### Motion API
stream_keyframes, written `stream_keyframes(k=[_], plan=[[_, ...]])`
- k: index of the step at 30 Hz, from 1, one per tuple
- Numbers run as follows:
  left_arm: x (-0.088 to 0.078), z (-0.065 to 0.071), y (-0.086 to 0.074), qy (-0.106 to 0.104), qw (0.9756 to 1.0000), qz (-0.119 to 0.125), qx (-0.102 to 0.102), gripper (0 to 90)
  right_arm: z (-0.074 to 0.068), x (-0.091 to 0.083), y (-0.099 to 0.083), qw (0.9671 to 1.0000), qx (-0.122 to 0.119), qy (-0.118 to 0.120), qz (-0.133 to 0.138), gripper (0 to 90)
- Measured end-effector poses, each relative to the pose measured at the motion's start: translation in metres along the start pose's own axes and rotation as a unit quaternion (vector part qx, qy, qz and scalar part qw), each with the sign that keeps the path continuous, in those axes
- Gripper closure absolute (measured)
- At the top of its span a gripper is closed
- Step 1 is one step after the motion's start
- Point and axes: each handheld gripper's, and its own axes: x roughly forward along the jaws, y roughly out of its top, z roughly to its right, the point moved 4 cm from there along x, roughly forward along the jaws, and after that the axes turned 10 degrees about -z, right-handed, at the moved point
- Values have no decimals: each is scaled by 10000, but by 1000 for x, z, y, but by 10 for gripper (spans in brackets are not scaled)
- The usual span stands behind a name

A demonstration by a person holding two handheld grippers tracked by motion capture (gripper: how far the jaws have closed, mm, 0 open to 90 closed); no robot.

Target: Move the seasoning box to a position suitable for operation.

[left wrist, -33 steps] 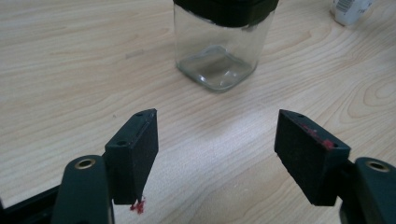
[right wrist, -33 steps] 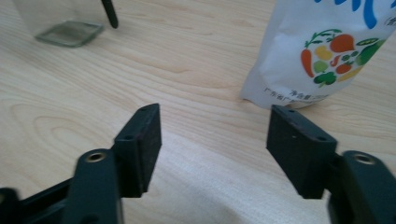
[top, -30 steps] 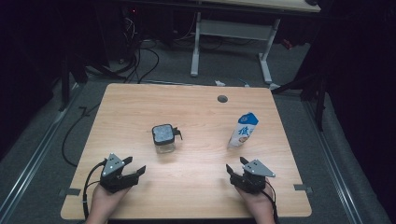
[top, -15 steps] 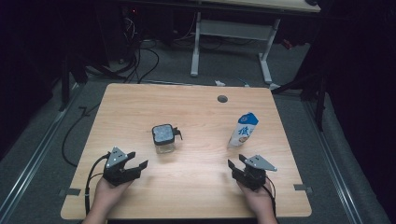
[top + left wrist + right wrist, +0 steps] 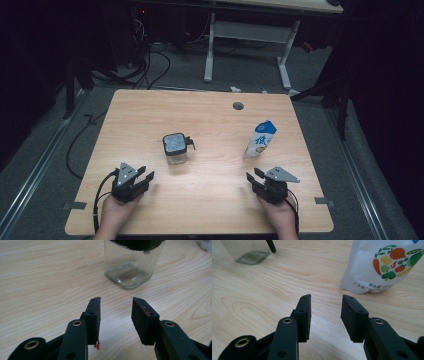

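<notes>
A square clear glass jar (image 5: 175,148) with a black lid stands at the middle of the wooden table (image 5: 210,125); its glass base (image 5: 128,275) shows just ahead of my left gripper. A white and blue stand-up pouch (image 5: 260,139) stands to the right, printed with vegetables (image 5: 377,267). My left gripper (image 5: 143,177) rests near the front left edge, its jaws (image 5: 116,301) half apart with nothing between them; they have just been closing. My right gripper (image 5: 251,178) sits near the front right, jaws (image 5: 325,298) likewise half apart and empty, also just closing.
A round cable hole (image 5: 238,106) lies near the table's far edge. Beyond the table stand a white desk frame (image 5: 250,35) and loose cables (image 5: 155,55) on the dark floor. Bare wood lies between the grippers and the two objects.
Both grippers' jaws have narrowed from wide apart to about half apart. Both hands stay in place; jar and pouch have not moved.
</notes>
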Motion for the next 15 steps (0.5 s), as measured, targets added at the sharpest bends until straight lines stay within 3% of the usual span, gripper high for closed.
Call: stream_keyframes(k=[2, 4, 7, 9, 15], plan=[[1, 1, 1, -35, 10000, 5, -28, 562, 0, 3, -1, 10000, -15, 45, -71, 575], [4, 5, 2, -239, 9996, -75, -92, 547, 0, 4, 0, 10000, -29, 21, -54, 561], [7, 9, 5, -125, 9996, -266, 41, 552, -3, 6, 3, 9999, -69, 140, -33, 498], [9, 9, 8, -98, 9993, -347, 18, 554, -3, 6, 3, 9998, -37, 212, -20, 499], [15, 7, 15, -80, 9995, -314, -20, 645, -8, 7, 0, 9996, -242, 123, -46, 497]])
